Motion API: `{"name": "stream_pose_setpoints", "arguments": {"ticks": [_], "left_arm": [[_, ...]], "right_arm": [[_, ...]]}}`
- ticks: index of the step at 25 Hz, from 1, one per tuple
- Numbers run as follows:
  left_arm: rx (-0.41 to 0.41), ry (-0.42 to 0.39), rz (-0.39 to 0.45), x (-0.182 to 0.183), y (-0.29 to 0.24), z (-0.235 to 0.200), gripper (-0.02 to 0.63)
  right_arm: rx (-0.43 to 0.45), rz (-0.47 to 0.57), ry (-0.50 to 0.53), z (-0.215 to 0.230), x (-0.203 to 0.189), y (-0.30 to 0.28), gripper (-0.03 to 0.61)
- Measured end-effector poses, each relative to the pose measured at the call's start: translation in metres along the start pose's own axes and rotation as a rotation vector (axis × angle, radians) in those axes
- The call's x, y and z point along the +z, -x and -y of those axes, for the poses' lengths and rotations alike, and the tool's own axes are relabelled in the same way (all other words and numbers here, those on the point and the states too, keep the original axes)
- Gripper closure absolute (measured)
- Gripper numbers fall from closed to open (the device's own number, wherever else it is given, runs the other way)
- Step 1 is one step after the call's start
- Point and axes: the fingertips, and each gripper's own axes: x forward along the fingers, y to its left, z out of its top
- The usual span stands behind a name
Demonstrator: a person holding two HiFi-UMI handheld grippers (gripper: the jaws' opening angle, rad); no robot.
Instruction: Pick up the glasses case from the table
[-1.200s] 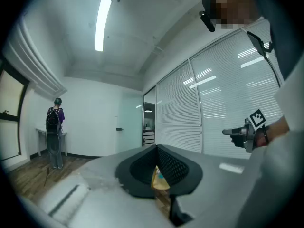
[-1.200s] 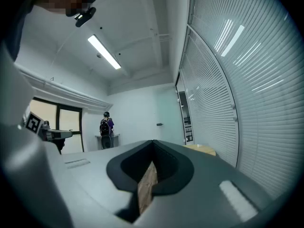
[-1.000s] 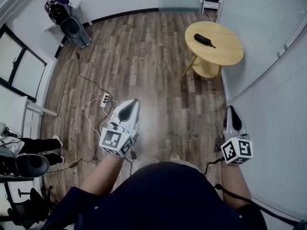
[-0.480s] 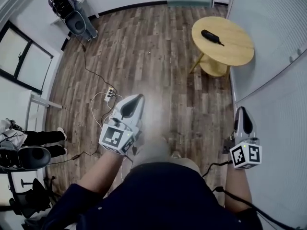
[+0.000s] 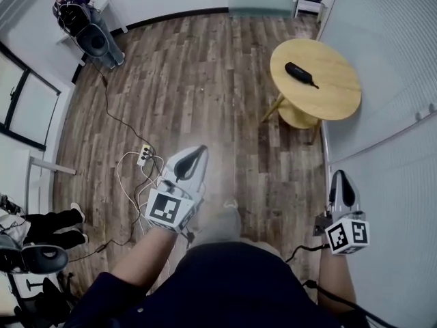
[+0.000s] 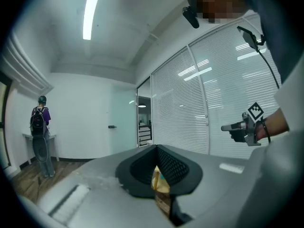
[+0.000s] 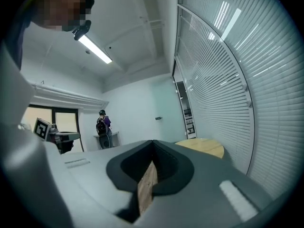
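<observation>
Head view: table [image 5: 341,98], upper right, has drawn nearer; case [image 5: 298,73], apparently, unreached; left gripper [image 5: 196,152], right gripper [image 5: 341,178] clenched, empty.

Plank floor [image 5: 205,80], round table [image 5: 334,84], blind-covered walls [image 5: 392,33]

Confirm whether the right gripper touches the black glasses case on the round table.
Apart. In the head view, bare wooden floor separates the right gripper from the black oblong glasses case on the round wooden table.
</observation>
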Motion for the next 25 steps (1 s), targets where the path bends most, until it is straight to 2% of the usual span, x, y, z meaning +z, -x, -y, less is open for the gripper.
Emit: {"name": "stream_pose_setpoints", "arguments": {"ticks": [5,10,13,20,25], "left_arm": [[-0.056,-0.015,0.029,0.010,-0.053,-0.054,0.611],[-0.071,-0.035,0.062,0.021,-0.100,-0.090,0.611],[-0.077,-0.023,0.046,0.015,-0.128,-0.106,0.611],[-0.110,0.010,0.048,0.021,-0.190,-0.117,0.611],[-0.101,-0.008,0.061,0.047,-0.242,-0.120,0.611]], "right_arm": [[-0.045,0.020,0.026,-0.006,0.022,-0.059,0.571],[-0.135,0.004,0.052,0.017,0.033,-0.099,0.569],[-0.165,-0.004,0.044,0.029,0.040,-0.115,0.571],[-0.146,-0.005,0.046,0.044,0.058,-0.160,0.571],[-0.106,0.018,0.037,0.075,0.072,-0.208,0.571]]}}
